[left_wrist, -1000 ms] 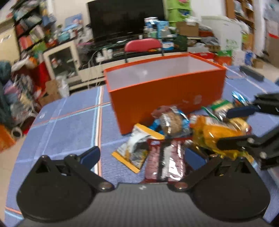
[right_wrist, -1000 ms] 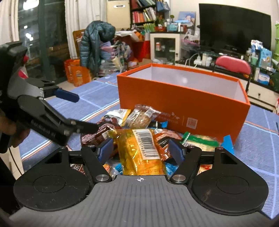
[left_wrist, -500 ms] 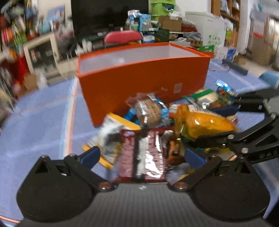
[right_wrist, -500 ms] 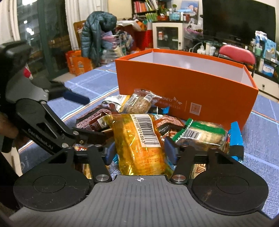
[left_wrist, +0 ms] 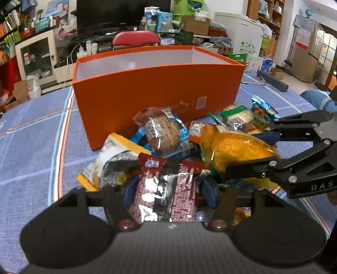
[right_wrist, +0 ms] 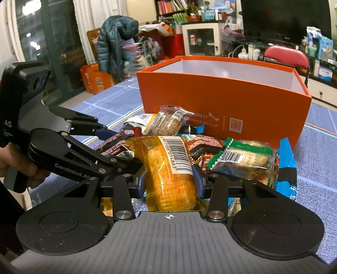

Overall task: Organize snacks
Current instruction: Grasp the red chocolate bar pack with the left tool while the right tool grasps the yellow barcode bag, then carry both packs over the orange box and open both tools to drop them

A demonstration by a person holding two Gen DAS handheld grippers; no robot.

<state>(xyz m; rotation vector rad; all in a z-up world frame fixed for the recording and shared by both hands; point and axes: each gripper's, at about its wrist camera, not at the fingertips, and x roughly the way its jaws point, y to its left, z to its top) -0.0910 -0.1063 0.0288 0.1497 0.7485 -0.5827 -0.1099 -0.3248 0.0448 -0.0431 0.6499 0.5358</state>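
Left hand-held gripper [left_wrist: 168, 189] down low over the snack pile, just been closing, blue pads [left_wrist: 207, 192] now pressed on both sides of a shiny red-and-silver packet [left_wrist: 166, 196]. Packet flat at the near edge of the pile, on the counter [left_wrist: 35, 147] with its blue cloth and thin stripes.

Right hand-held gripper [right_wrist: 169, 181] also just been closing, clenched on a long yellow-orange packet [right_wrist: 168, 168] with a white barcode label on top. Blue pads [right_wrist: 198, 181] squeezing the packet's sides. Seen from the left wrist, the same packet between the black fingers [left_wrist: 248, 166] reaching in from the right.

Big orange box [left_wrist: 158, 92] behind the pile, open on top, white inside, nothing to see in it from here. Snacks touching or just in front of its near wall.

In the pile: a round brown biscuit in a clear wrapper [left_wrist: 162, 132] near the middle, a yellow-edged bag [left_wrist: 113, 160] on the left, a green-topped packet [right_wrist: 242, 158] on the right, a bright blue packet [right_wrist: 284, 166] beside it at the far right. All packets crowded together, some on top of others.

Part of a person's hand [right_wrist: 12, 164] at the left edge of the right wrist view, wrapped round the handle of the left tool. Red chair [left_wrist: 134, 38] and dark TV screen [left_wrist: 122, 10] behind the box.
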